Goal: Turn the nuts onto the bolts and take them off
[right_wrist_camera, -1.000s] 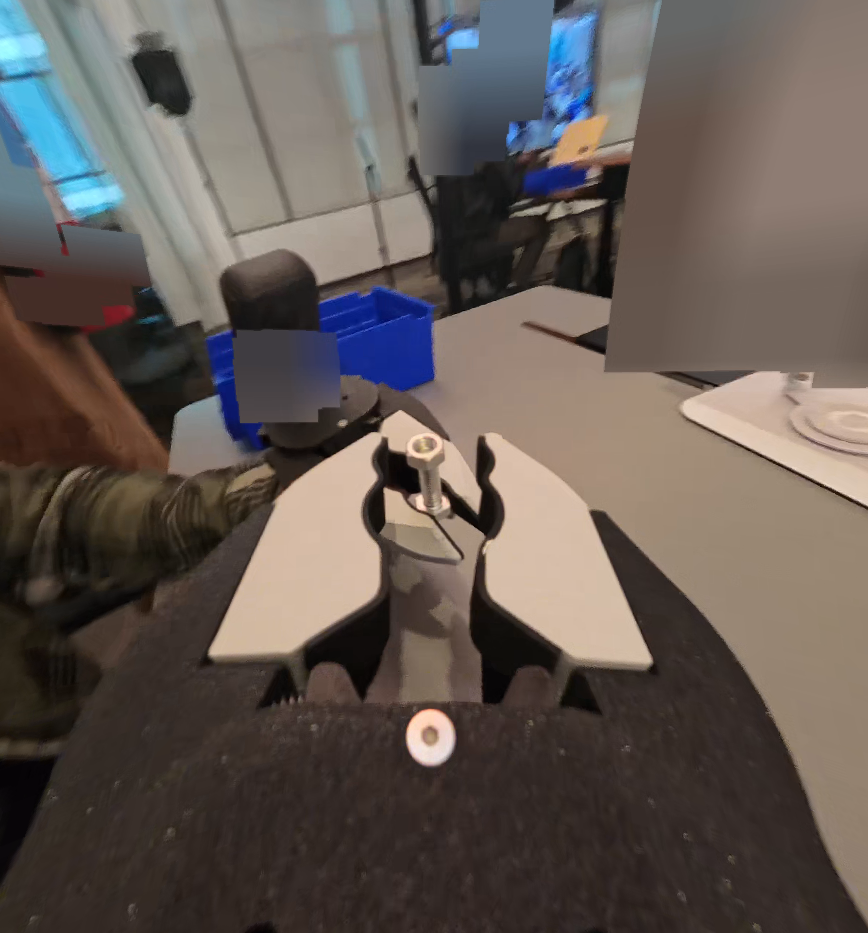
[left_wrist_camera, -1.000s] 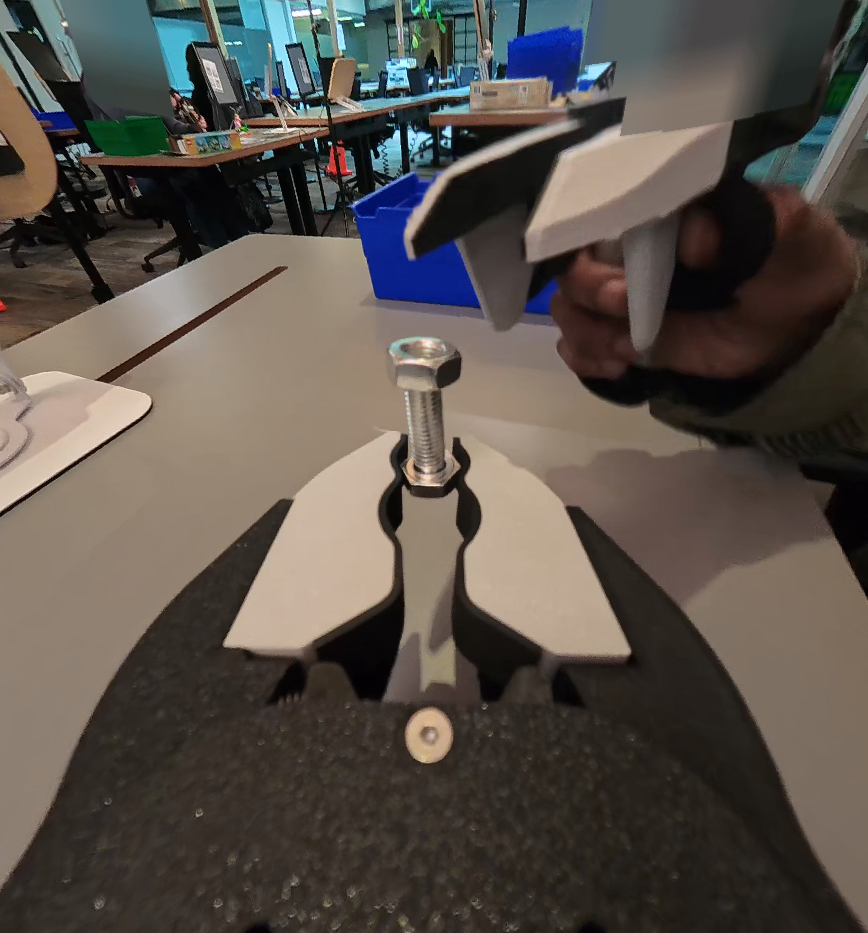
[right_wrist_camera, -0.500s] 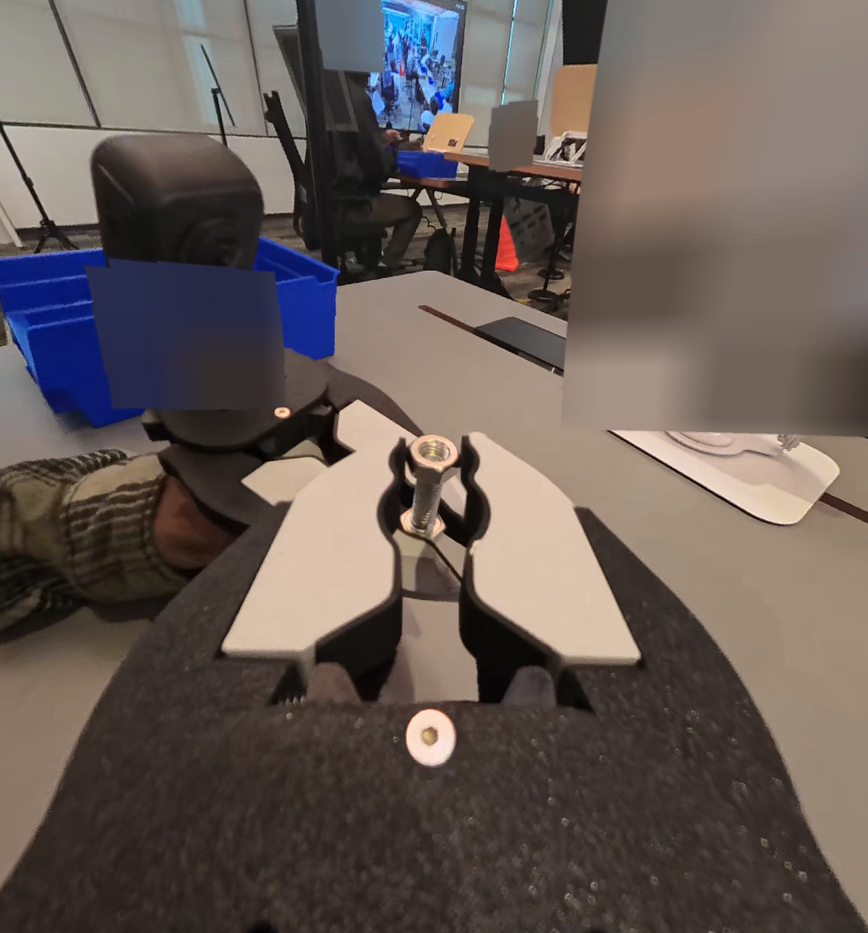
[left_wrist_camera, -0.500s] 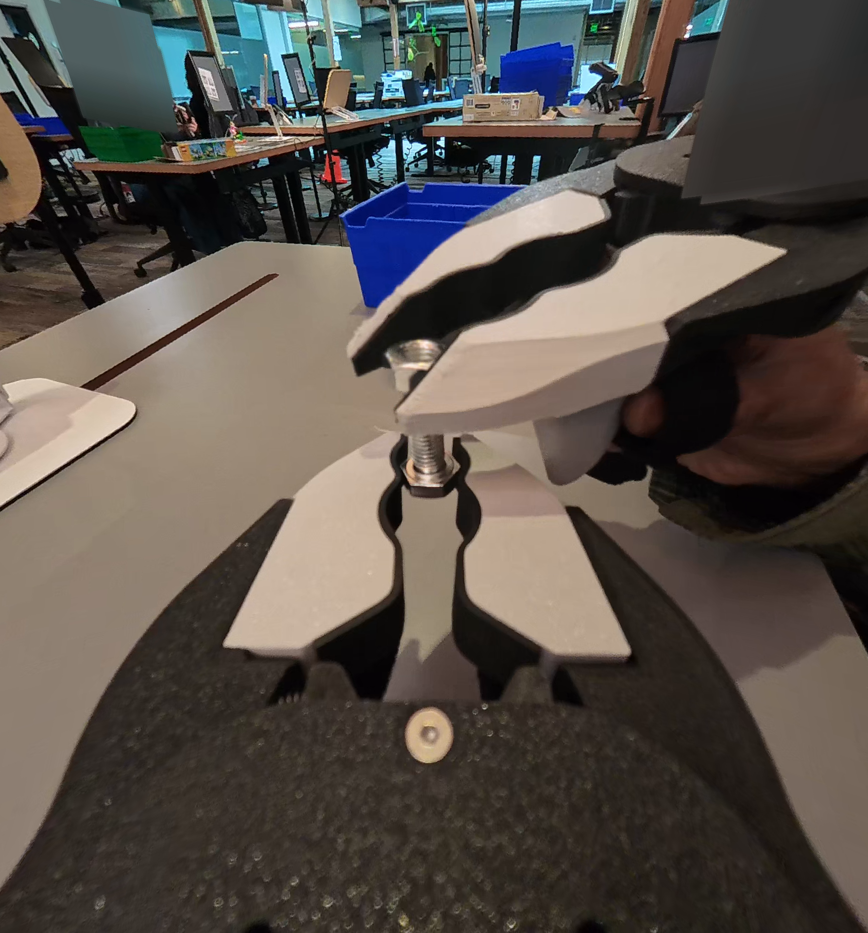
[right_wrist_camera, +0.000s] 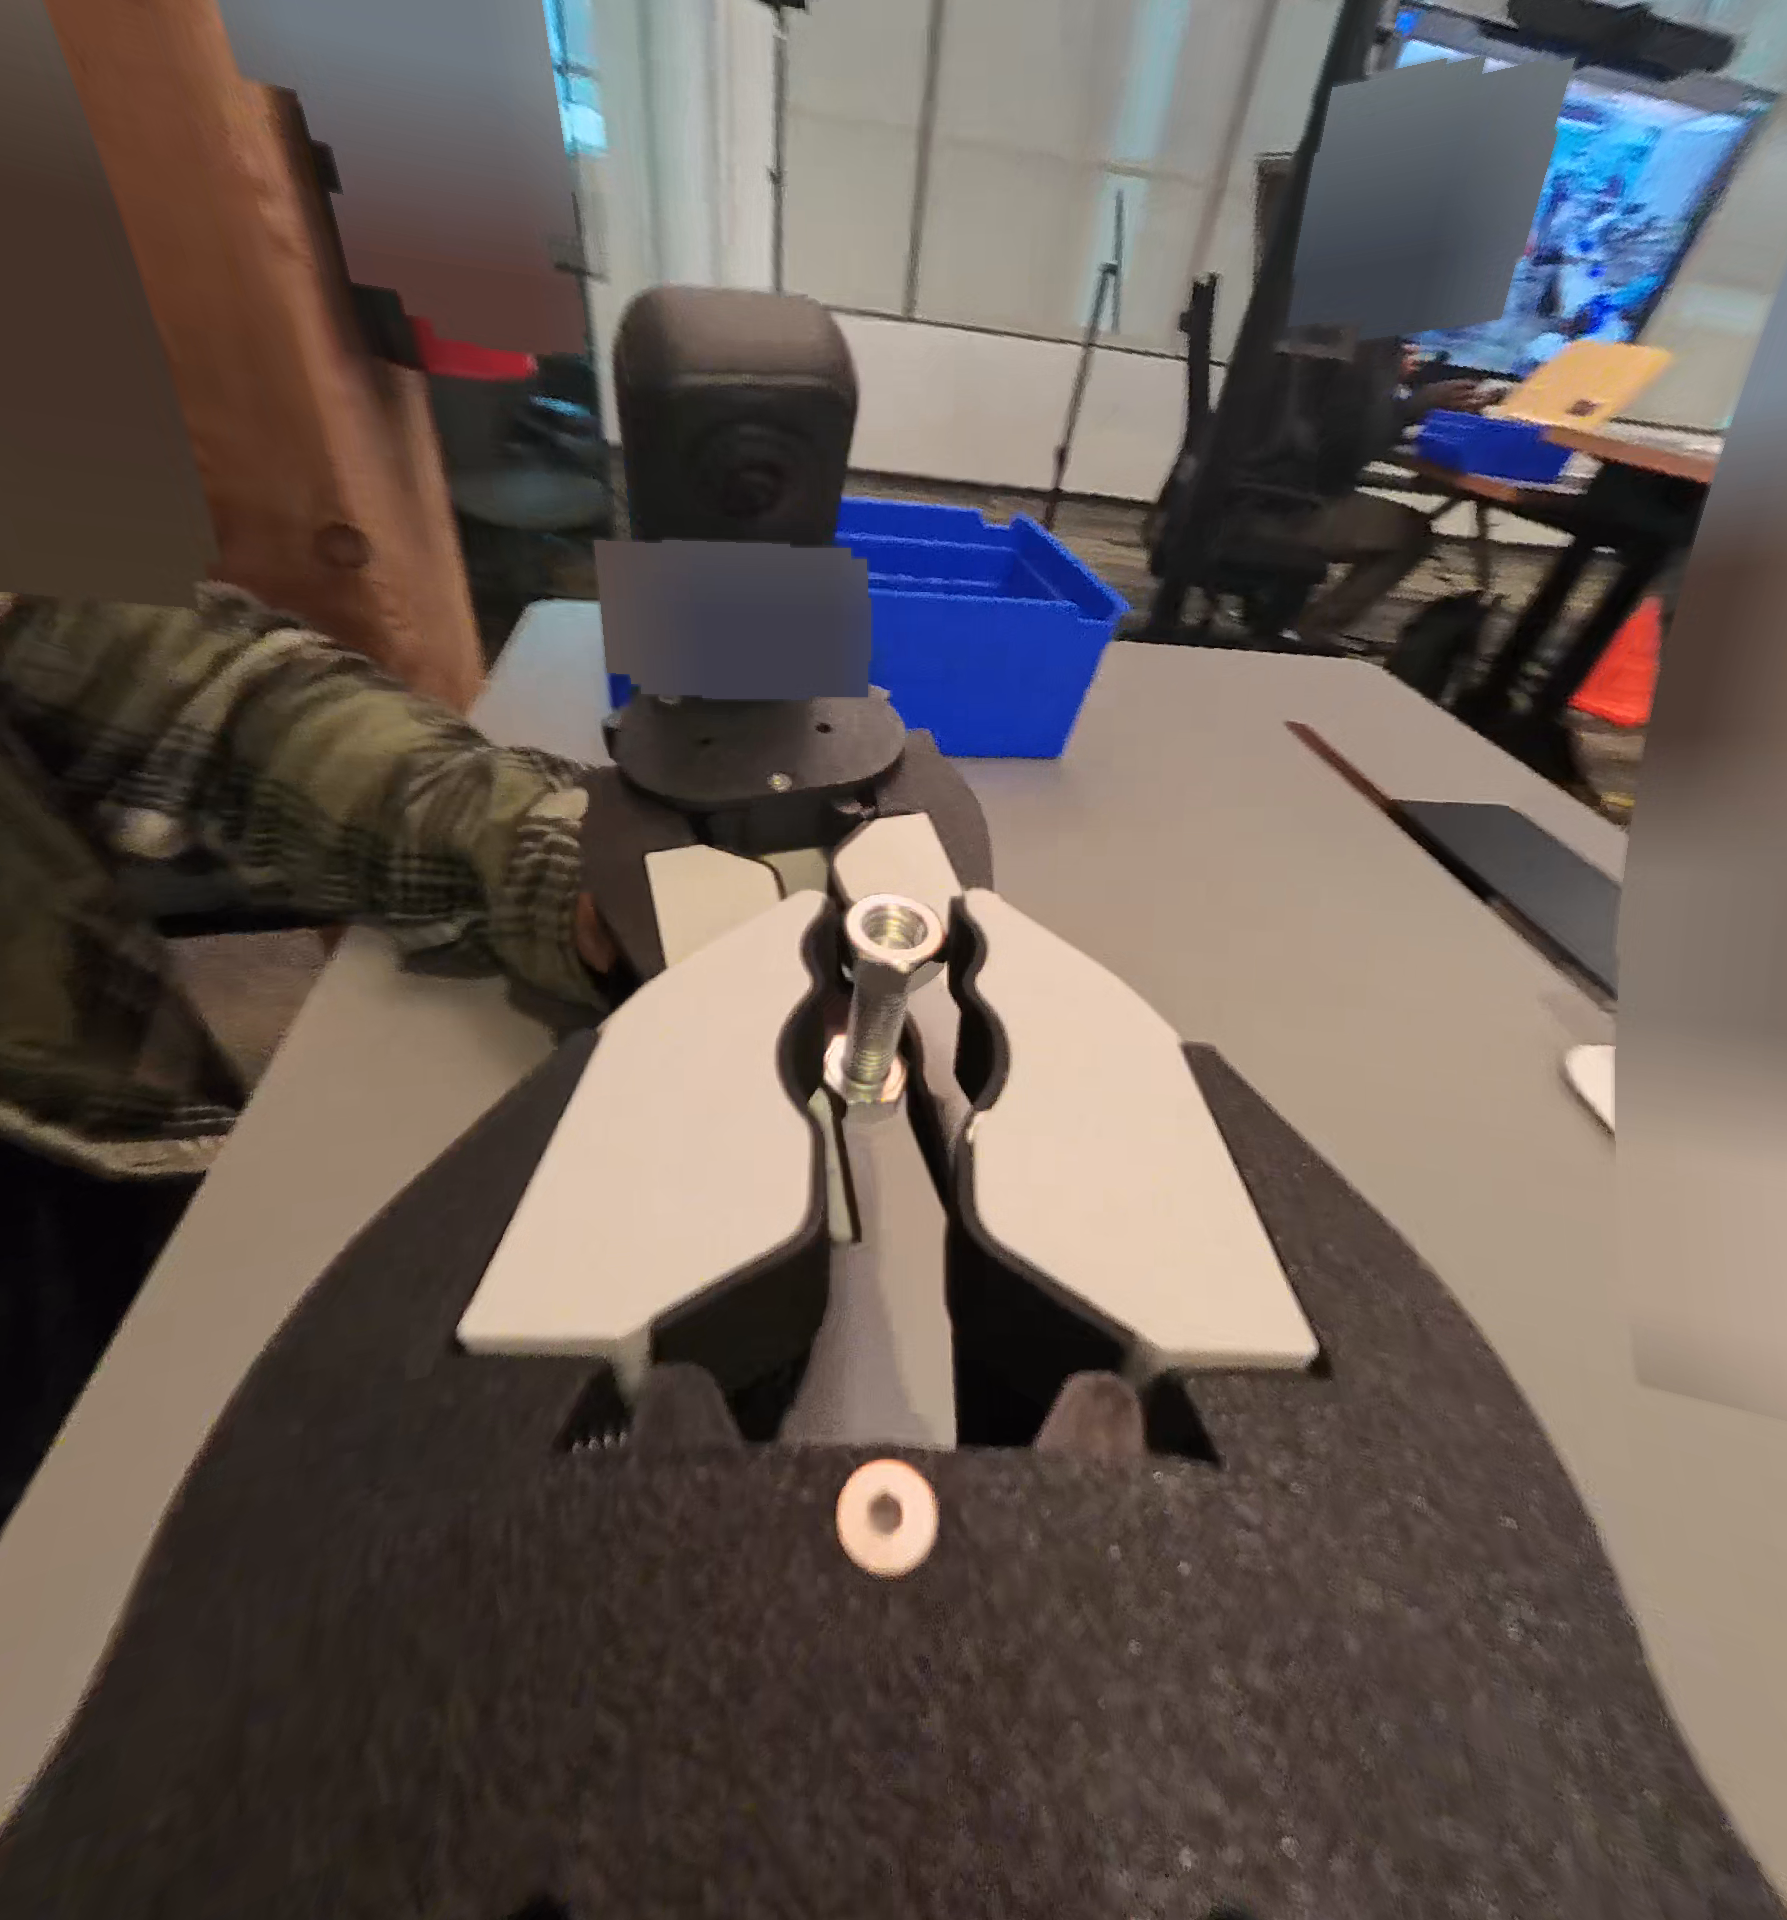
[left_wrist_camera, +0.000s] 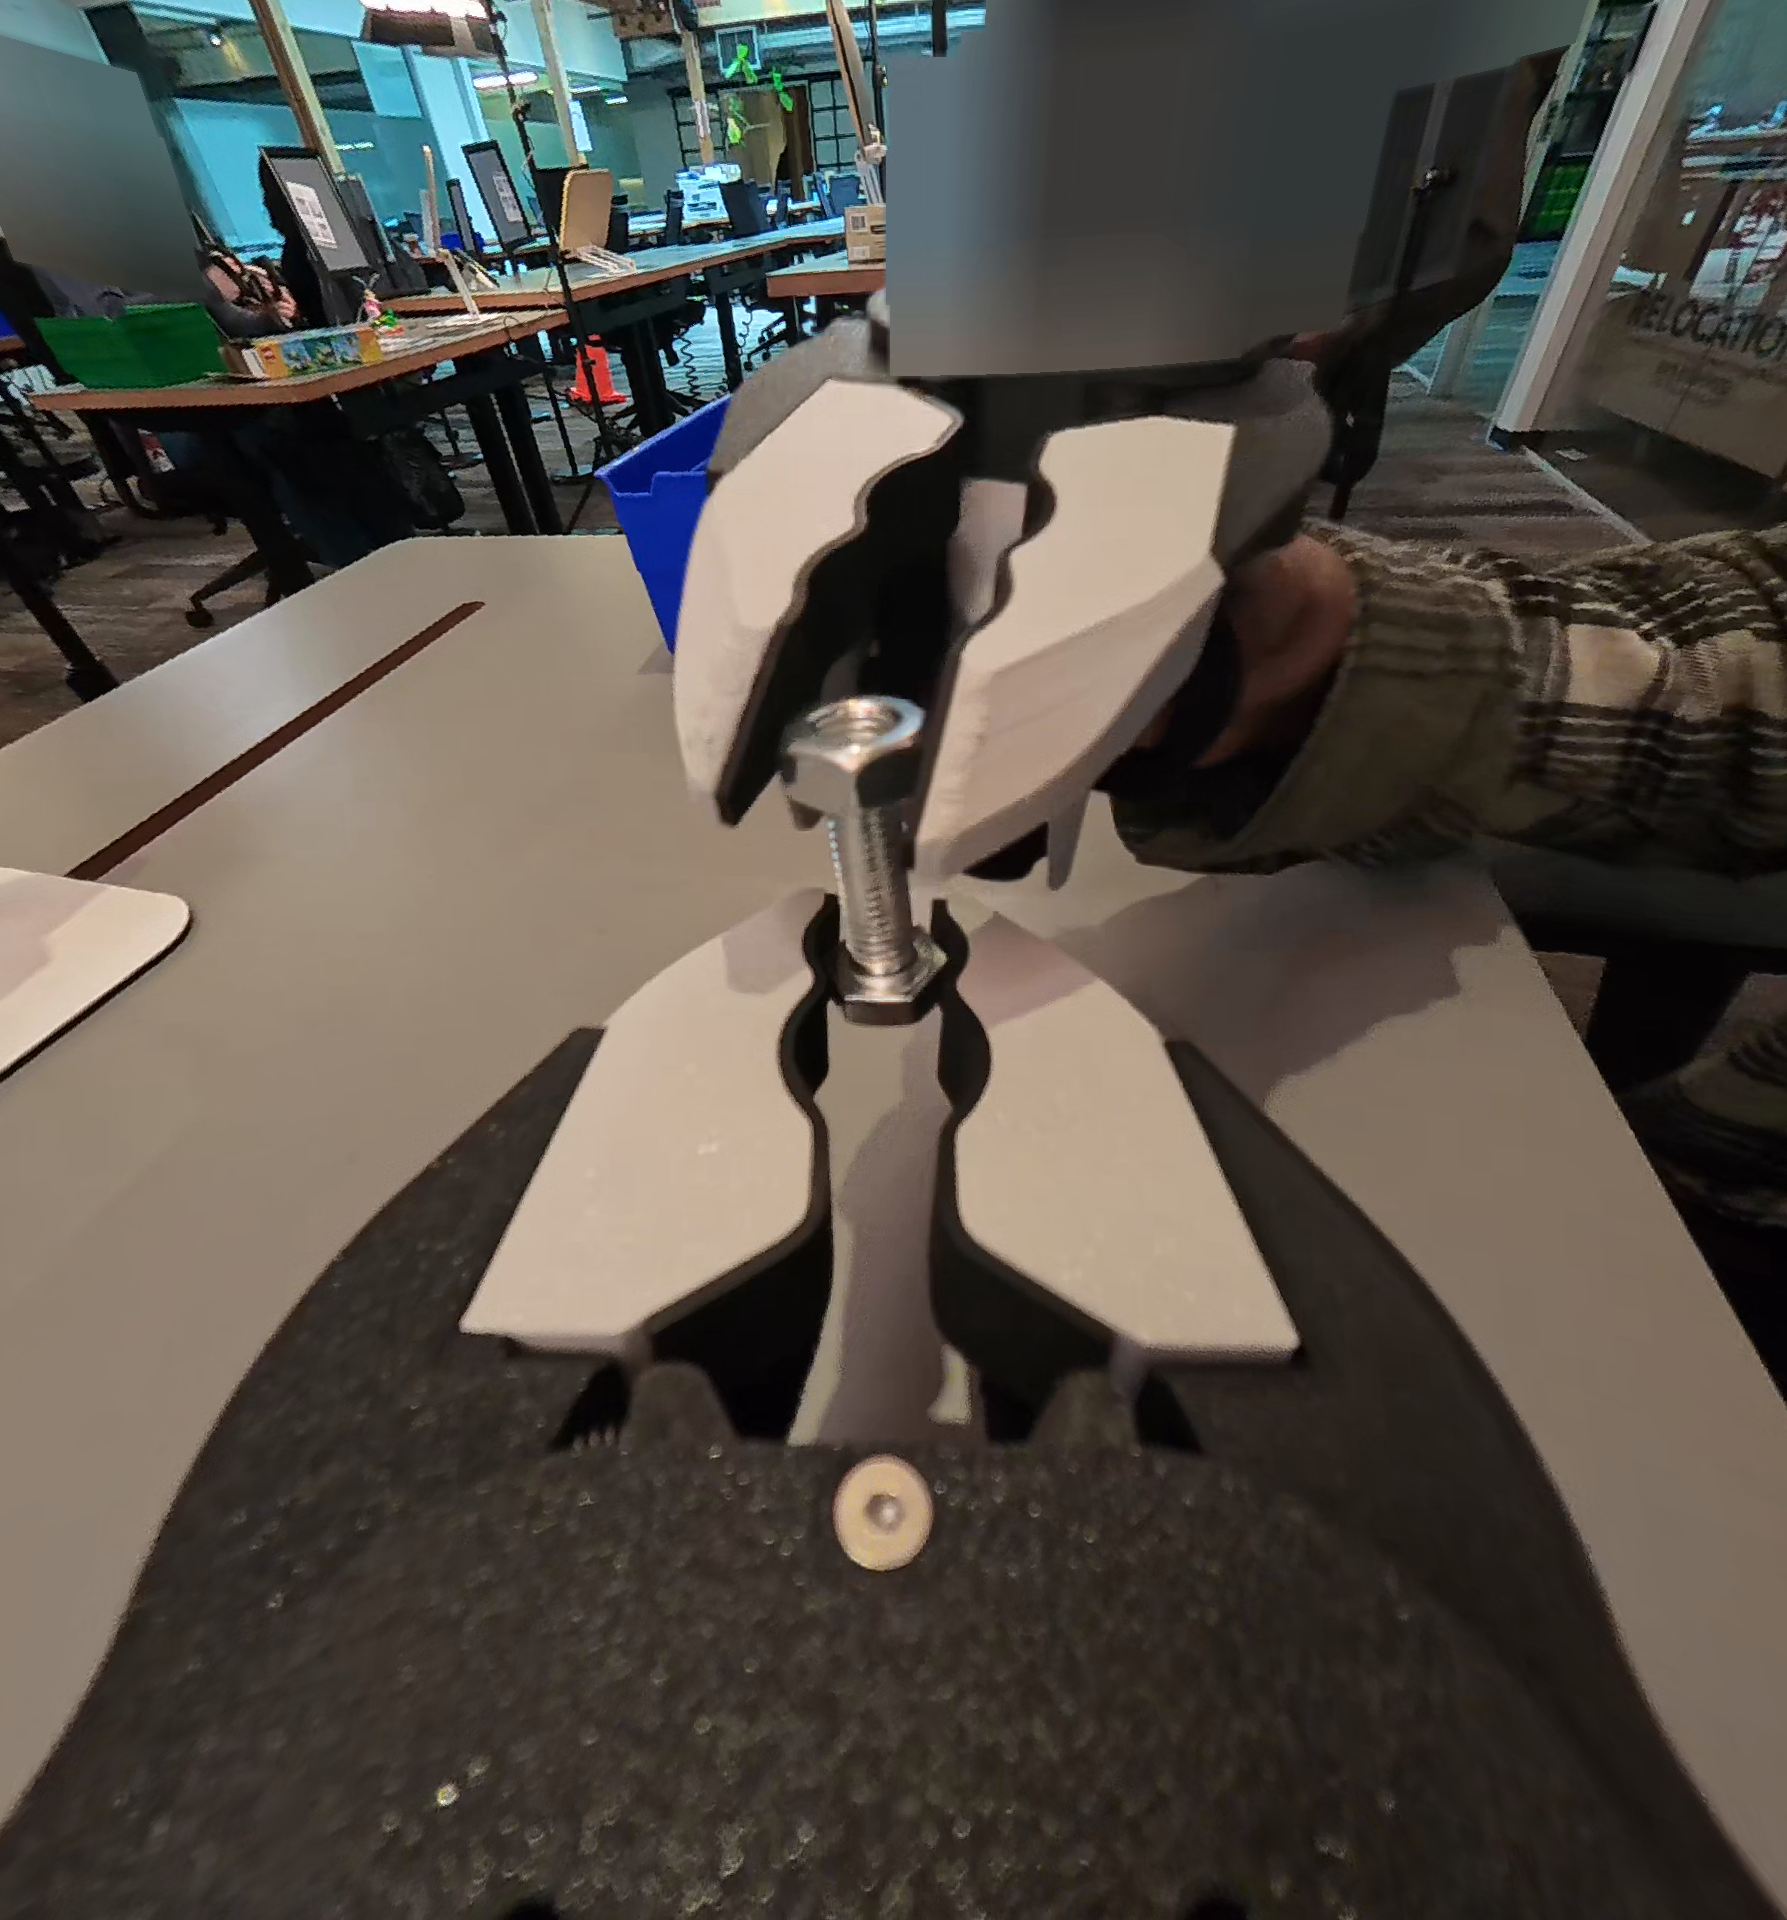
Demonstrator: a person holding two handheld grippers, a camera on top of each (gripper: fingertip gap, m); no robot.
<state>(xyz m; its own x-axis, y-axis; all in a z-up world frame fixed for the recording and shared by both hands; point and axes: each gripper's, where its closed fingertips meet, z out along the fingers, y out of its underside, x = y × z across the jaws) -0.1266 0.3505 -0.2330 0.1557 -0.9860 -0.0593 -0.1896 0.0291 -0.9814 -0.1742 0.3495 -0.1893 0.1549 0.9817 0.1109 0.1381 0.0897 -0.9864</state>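
Nut [left_wrist_camera: 851,750] atop bolt [left_wrist_camera: 871,894], between right claw [left_wrist_camera: 847,769] tips.

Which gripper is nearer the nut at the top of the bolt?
Right. The right gripper brackets the nut at the bolt top; the left gripper clamps the bolt's base, below it.

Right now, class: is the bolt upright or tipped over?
Upright: the bolt stands head down, clamped in the left gripper, nut at its top.
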